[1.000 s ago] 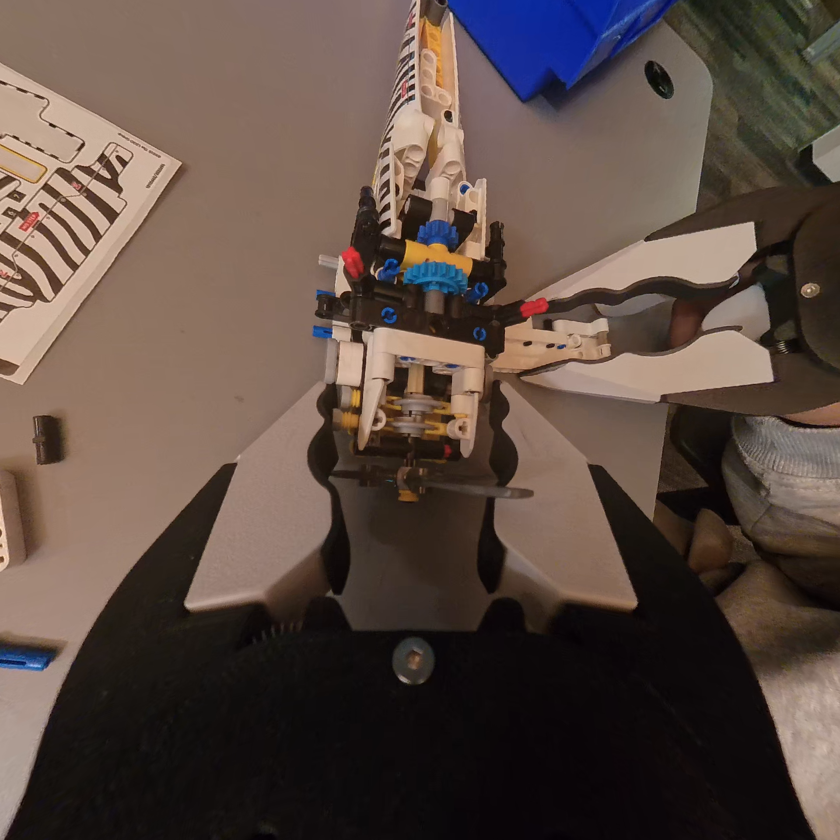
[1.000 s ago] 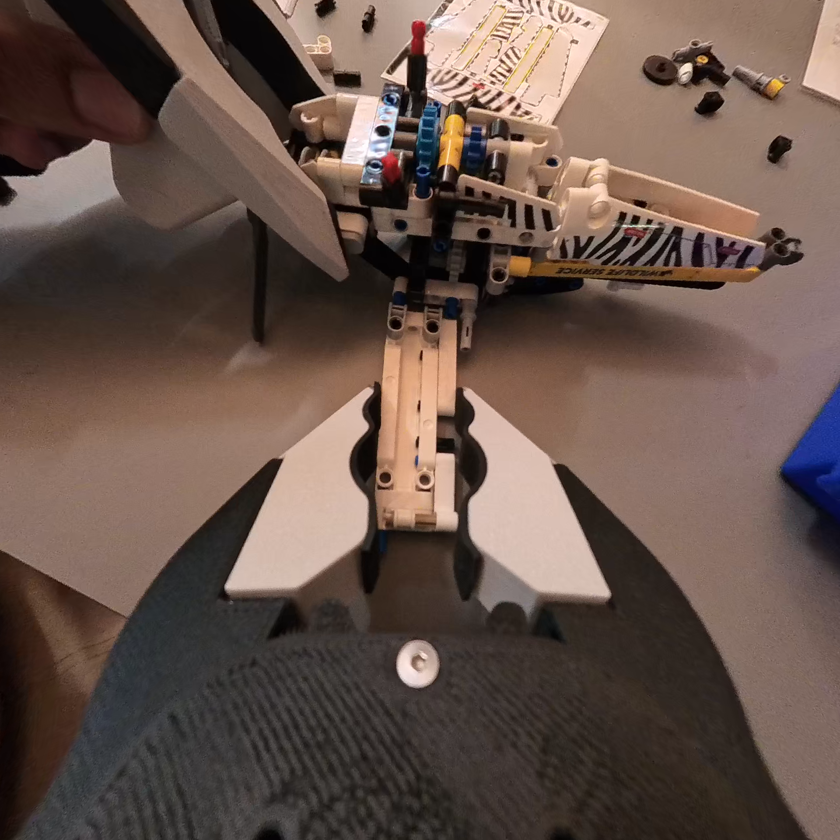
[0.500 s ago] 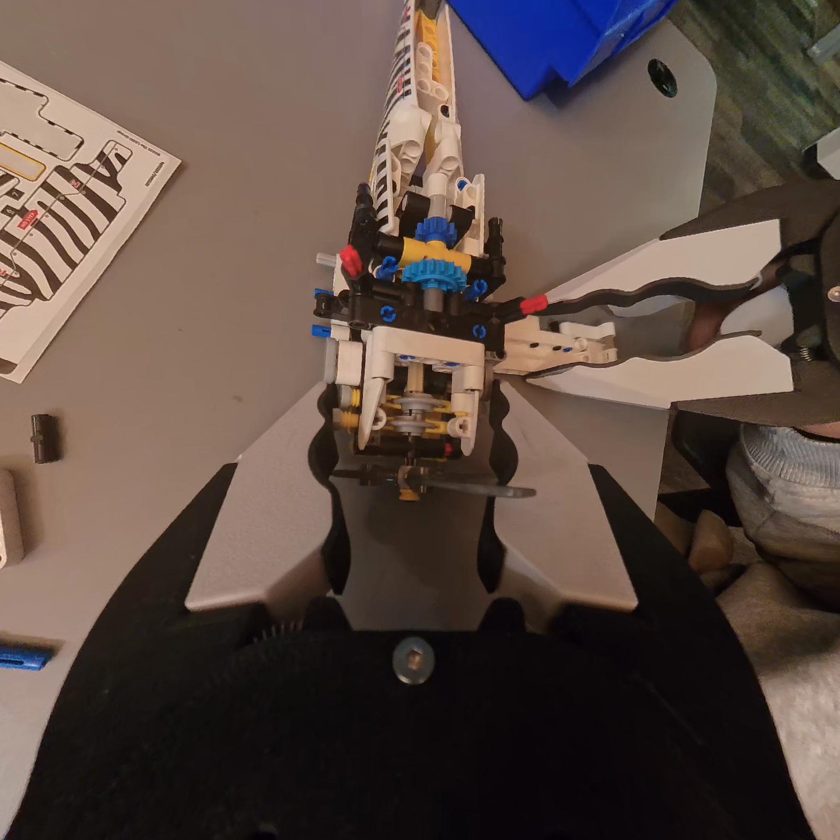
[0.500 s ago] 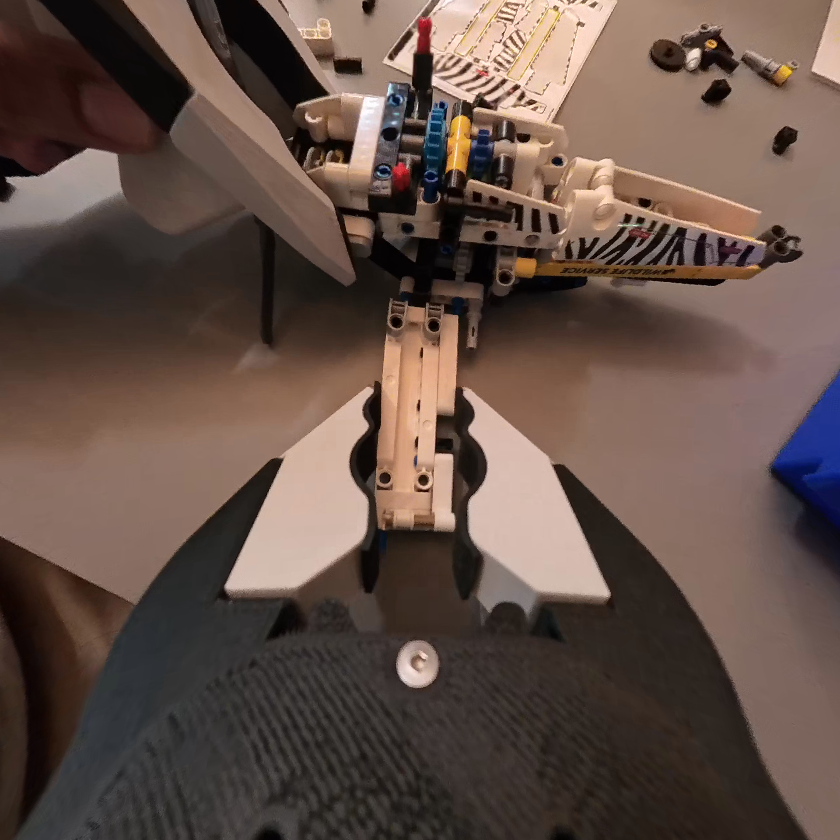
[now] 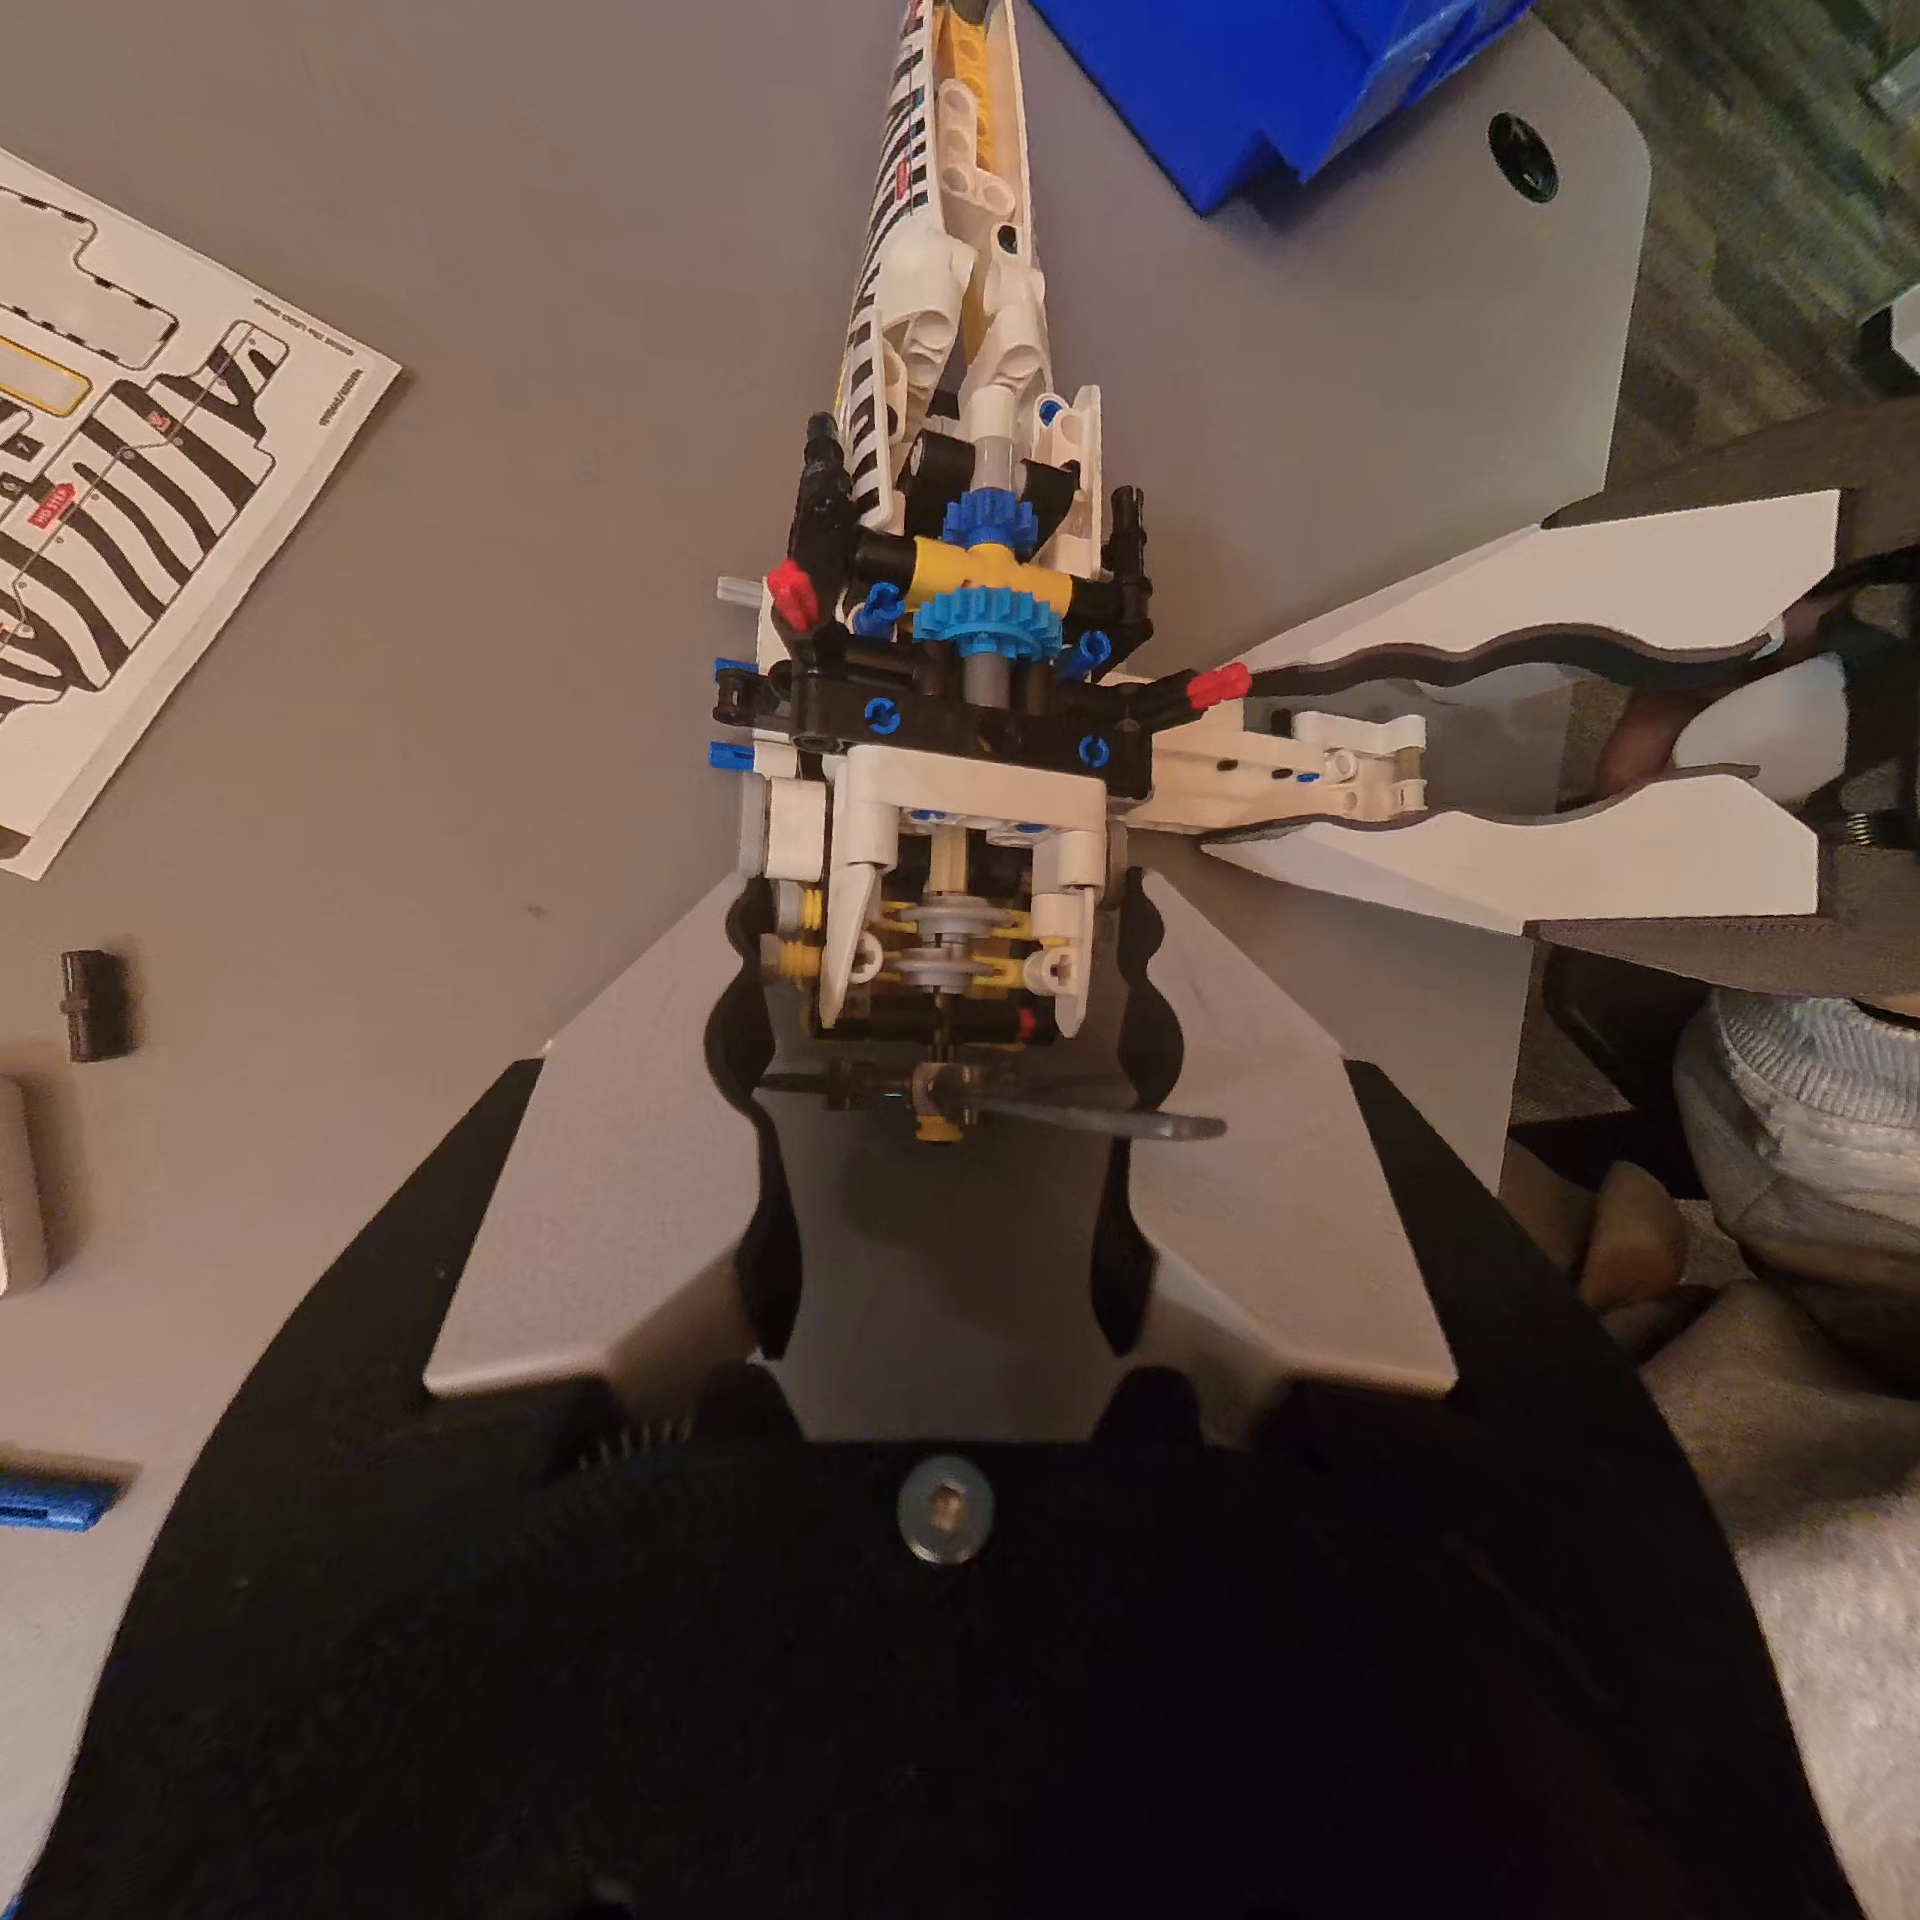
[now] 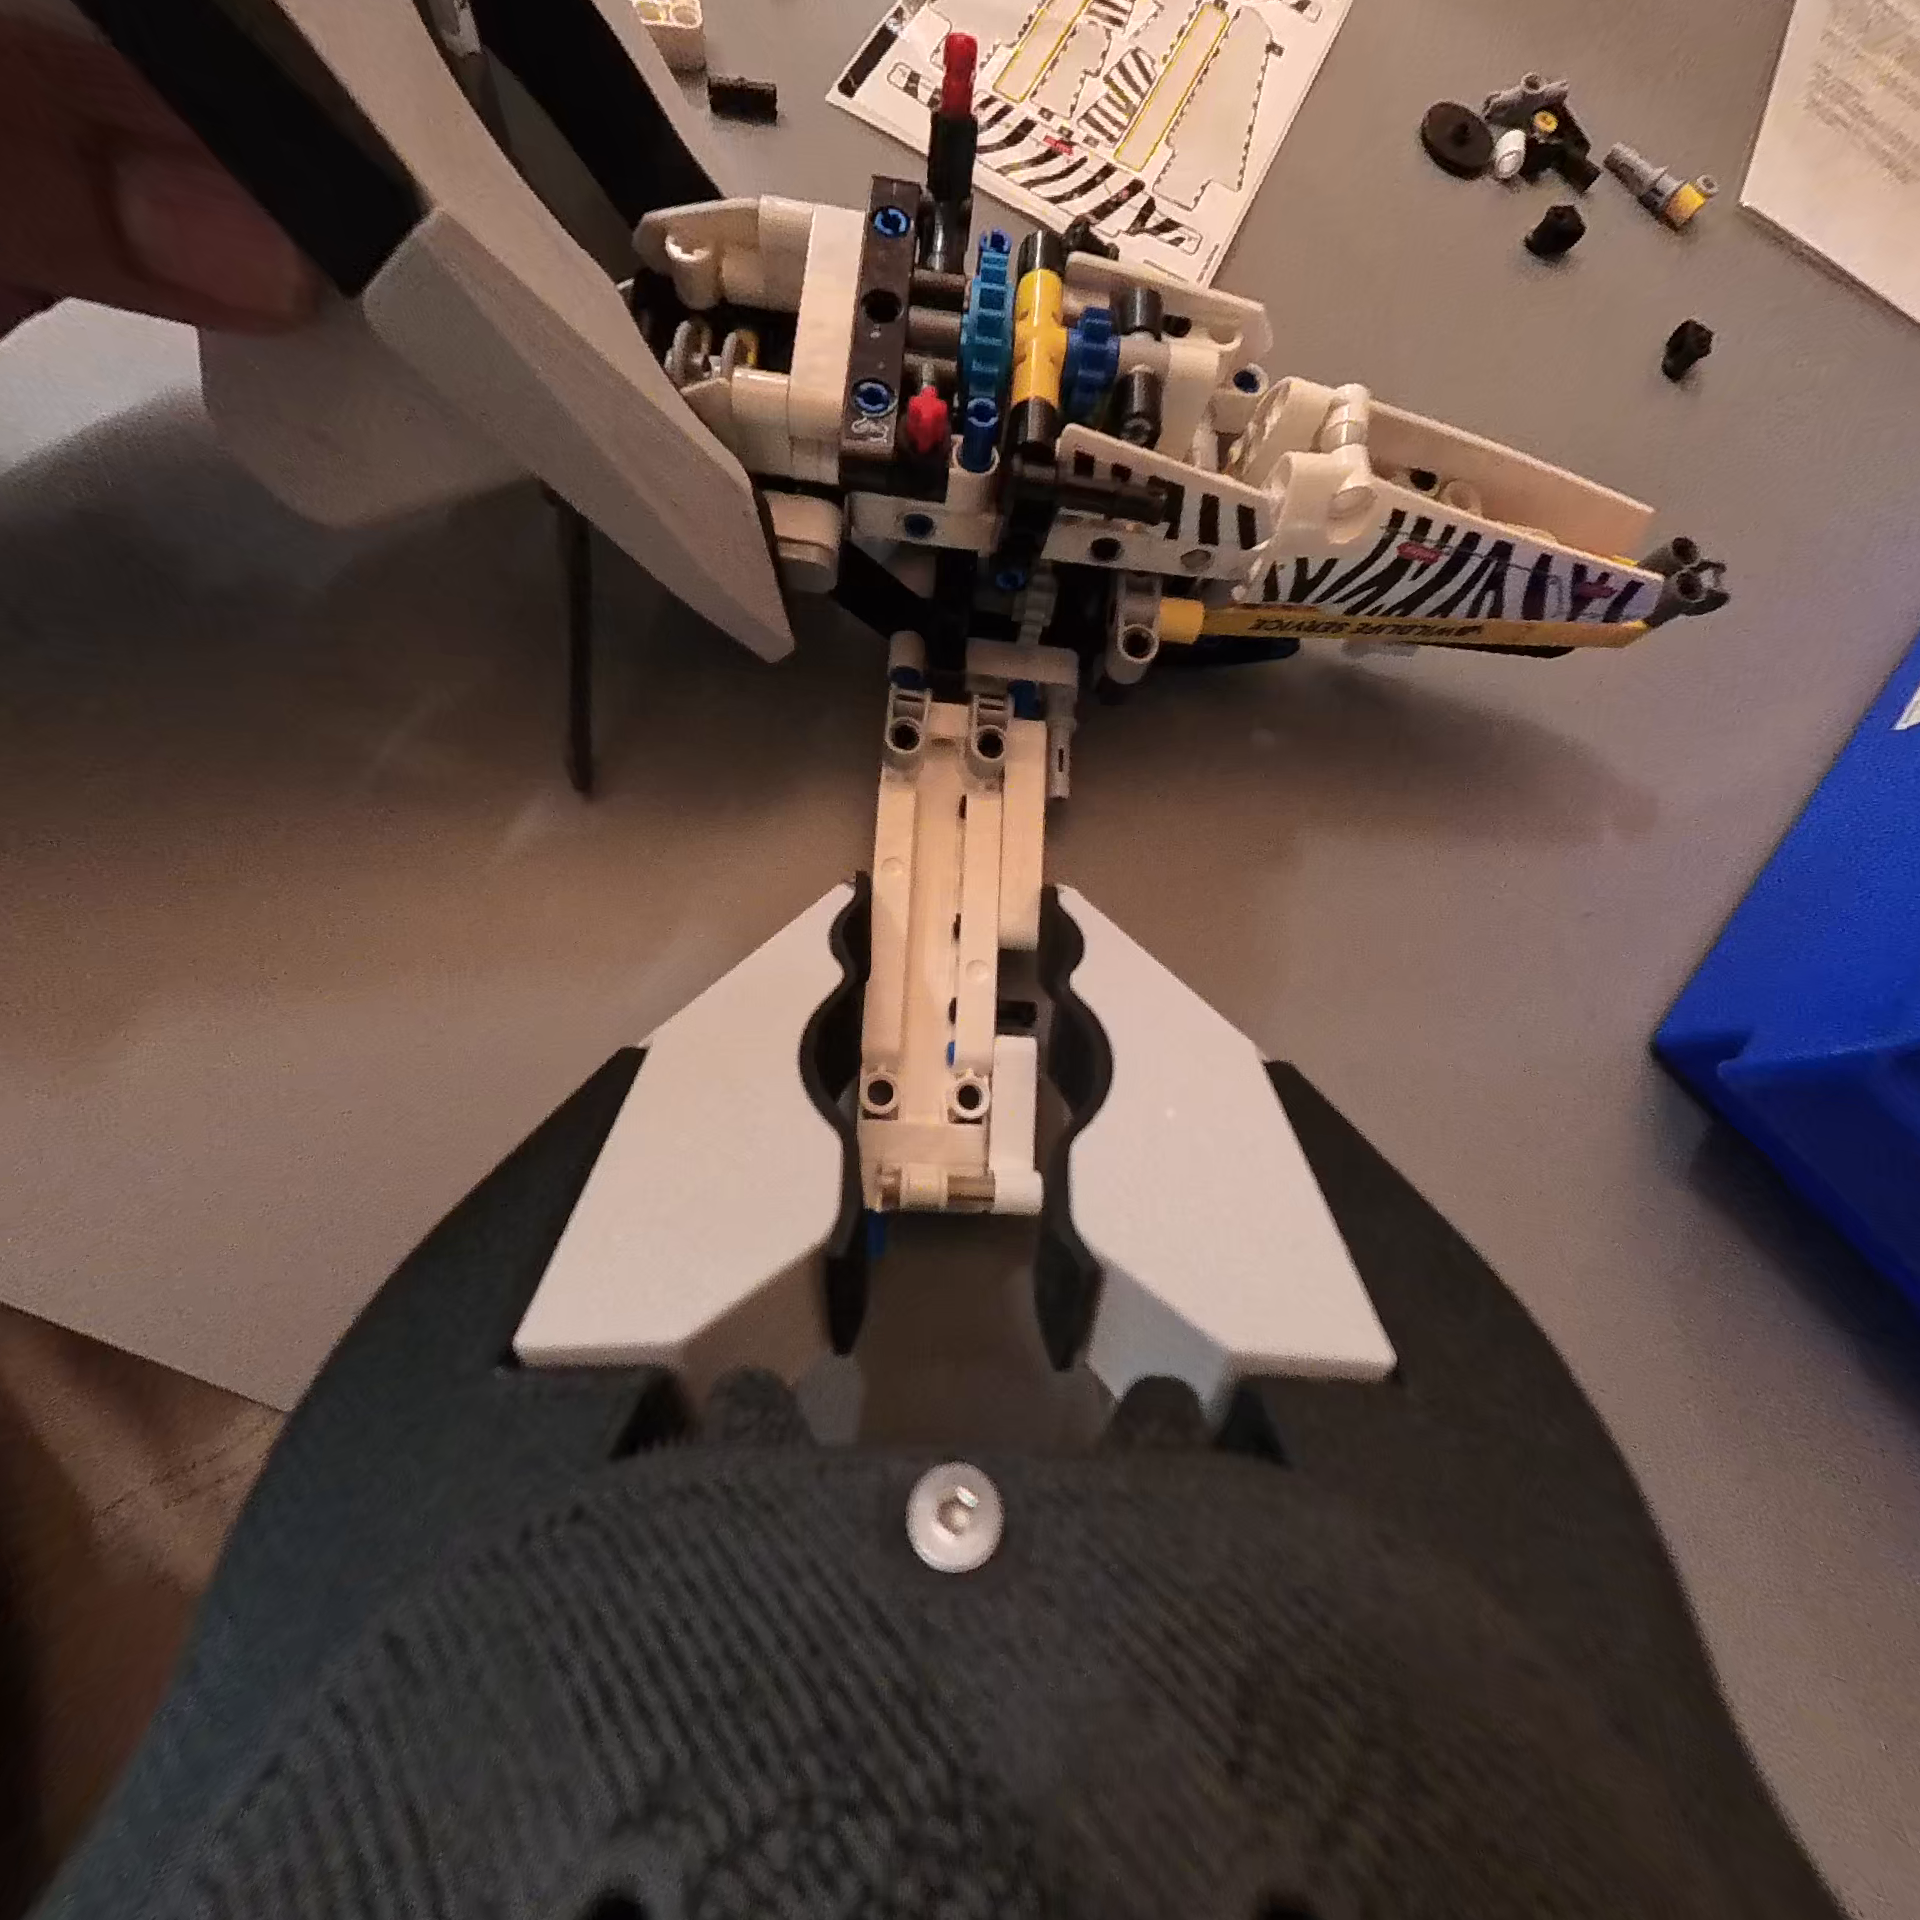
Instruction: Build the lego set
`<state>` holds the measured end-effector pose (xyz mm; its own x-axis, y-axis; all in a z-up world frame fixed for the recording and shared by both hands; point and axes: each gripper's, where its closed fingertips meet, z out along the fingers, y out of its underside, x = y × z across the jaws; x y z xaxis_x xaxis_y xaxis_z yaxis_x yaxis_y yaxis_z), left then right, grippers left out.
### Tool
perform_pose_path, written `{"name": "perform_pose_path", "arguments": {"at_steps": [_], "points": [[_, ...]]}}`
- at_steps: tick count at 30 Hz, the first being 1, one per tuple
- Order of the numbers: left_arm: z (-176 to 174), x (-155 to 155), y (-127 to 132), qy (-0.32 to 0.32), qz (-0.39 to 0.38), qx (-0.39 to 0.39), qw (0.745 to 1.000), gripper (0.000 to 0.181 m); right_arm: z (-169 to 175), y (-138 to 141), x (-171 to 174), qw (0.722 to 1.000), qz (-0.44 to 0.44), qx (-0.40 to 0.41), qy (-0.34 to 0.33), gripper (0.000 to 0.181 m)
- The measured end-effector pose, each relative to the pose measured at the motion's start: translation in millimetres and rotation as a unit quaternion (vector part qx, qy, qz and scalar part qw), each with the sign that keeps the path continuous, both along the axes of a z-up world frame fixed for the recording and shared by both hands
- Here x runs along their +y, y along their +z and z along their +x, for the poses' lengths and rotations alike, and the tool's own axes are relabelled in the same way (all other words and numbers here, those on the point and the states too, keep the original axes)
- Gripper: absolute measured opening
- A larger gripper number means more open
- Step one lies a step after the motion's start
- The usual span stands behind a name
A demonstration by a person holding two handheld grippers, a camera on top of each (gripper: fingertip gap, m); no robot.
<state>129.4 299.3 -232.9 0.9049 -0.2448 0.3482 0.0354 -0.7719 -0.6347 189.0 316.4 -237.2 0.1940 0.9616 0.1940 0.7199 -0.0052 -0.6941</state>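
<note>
Tongs both clenched on one build: left gripper [image 5: 940, 966] clamps nose end of the white, black & zebra-striped lego aircraft model [image 5: 935, 665], w/ striped tail pointing straight ahead beyond its tips. Right gripper [image 6: 951, 1049] grips the white beam wing section [image 6: 956, 935] sticking from model's side. Zebra-print sticker sheet [image 5: 125, 499] lies left of left tongs, blue plastic bin [image 6: 1808, 1060] right of right tongs
</note>
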Motion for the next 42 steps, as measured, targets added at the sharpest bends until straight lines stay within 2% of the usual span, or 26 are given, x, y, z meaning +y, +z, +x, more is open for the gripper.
{"name": "perform_pose_path", "arguments": {"at_steps": [15, 42], "points": [[1.1, -0.5, -0.9, -0.002, -0.001, 0.010, 1.000, 0.066, 0.4, 0.0, 2.9, 1.000, 0.002, 0.003, 0.000, 0.031], [2.0, -1.7, -3.2, -0.016, -0.001, 0.030, 0.999, 0.062, -1.6, -3.0, 8.3, 0.999, 0.013, 0.027, 0.041, 0.031]]}}
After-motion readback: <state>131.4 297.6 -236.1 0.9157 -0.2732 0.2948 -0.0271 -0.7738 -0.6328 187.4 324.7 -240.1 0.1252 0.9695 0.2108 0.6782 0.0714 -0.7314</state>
